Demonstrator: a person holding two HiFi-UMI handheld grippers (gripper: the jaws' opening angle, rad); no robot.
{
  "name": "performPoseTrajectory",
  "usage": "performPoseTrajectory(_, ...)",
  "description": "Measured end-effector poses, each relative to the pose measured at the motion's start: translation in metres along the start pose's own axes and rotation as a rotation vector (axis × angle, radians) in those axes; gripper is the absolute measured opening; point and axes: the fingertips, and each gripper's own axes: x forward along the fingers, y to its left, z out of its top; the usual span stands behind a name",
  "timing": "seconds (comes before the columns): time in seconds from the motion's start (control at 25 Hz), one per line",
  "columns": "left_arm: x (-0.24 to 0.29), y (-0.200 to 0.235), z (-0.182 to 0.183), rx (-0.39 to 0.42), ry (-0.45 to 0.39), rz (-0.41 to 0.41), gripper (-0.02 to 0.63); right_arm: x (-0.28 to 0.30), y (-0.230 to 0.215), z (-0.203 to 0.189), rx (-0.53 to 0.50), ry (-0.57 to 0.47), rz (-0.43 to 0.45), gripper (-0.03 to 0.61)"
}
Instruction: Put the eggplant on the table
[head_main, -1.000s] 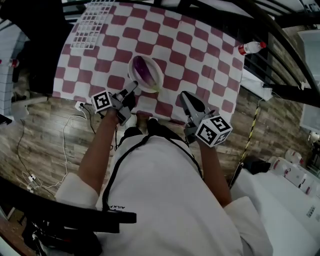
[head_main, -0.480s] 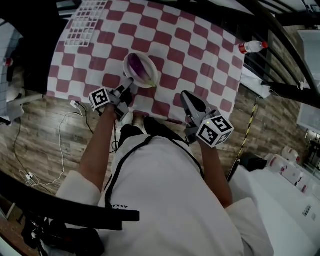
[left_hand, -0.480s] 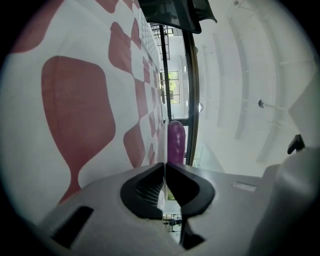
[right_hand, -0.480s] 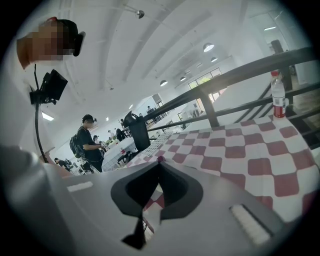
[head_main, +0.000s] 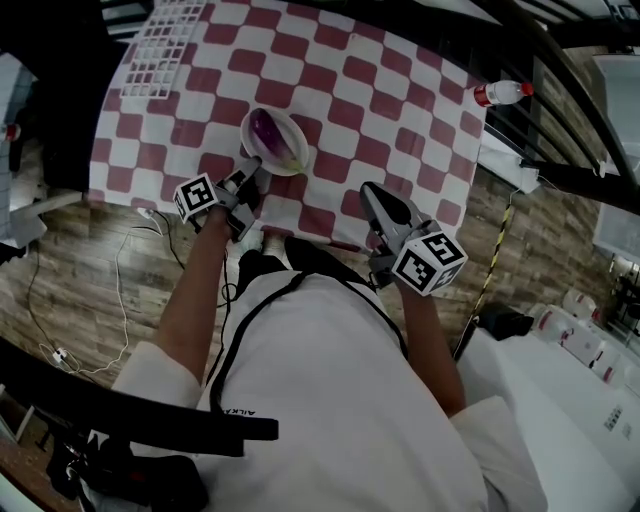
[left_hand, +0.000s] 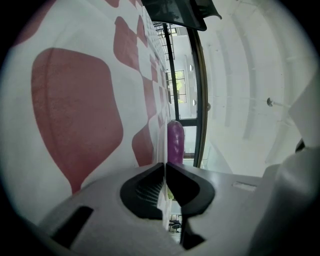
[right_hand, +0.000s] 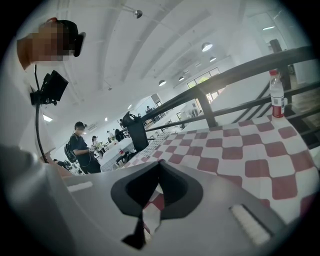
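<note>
A purple eggplant (head_main: 264, 131) lies in a white bowl (head_main: 296, 152) over the near part of the red-and-white checked table (head_main: 380, 90). My left gripper (head_main: 252, 165) is shut on the bowl's near rim. In the left gripper view the thin white rim (left_hand: 161, 145) runs between the closed jaws of the left gripper (left_hand: 164, 165), and the eggplant (left_hand: 175, 142) stands just beyond. My right gripper (head_main: 368, 190) hovers at the table's near edge to the right, shut and holding nothing. Its tips meet in the right gripper view (right_hand: 159, 164).
A white wire grid (head_main: 160, 45) lies at the table's far left corner. A plastic bottle (head_main: 500, 93), also in the right gripper view (right_hand: 276, 95), stands at the right edge by a dark railing. Cables trail on the wooden floor at left. People stand in the far background.
The left gripper and the bowl with the eggplant have shifted left and sunk toward the cloth. The right gripper has hardly moved.
</note>
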Motion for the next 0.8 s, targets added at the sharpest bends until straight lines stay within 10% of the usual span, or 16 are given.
performPoseTrajectory(0.8,0.007,0.018,0.003,-0.013,0.025,0.170,0.017,-0.004,-0.010,0.008,0.027,-0.044,-0.016,0.008)
